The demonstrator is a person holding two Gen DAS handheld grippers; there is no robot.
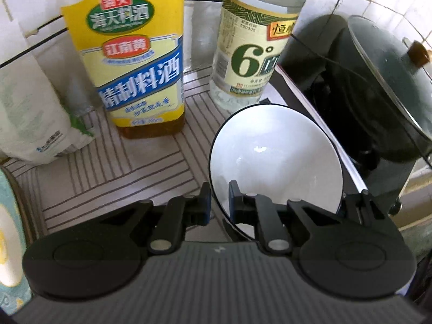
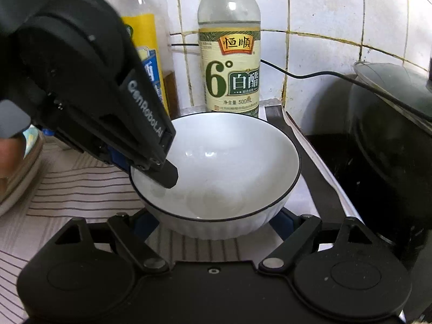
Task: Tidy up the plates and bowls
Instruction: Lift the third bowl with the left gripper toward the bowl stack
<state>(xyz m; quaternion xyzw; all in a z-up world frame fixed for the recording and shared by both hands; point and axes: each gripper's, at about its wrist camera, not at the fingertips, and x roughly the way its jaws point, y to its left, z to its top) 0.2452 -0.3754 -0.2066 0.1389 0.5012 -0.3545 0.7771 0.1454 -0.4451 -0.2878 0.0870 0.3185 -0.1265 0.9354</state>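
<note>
A white bowl (image 1: 275,159) with a thin dark rim sits over the striped mat, seen from above in the left wrist view. My left gripper (image 1: 219,202) is shut on the bowl's near rim, one finger inside and one outside. In the right wrist view the same bowl (image 2: 224,167) is straight ahead, with the left gripper (image 2: 151,166) clamped on its left rim. My right gripper (image 2: 216,222) is open, its blue-padded fingers on either side of the bowl's base; touching or not, I cannot tell. A plate edge (image 1: 8,232) shows at far left.
A yellow cooking wine bottle (image 1: 135,62) and a white vinegar bottle (image 1: 251,48) stand at the back by the tiled wall. A white bag (image 1: 29,118) lies at left. A dark lidded pot (image 1: 383,91) sits on the black stove at right. A black cable runs along the wall.
</note>
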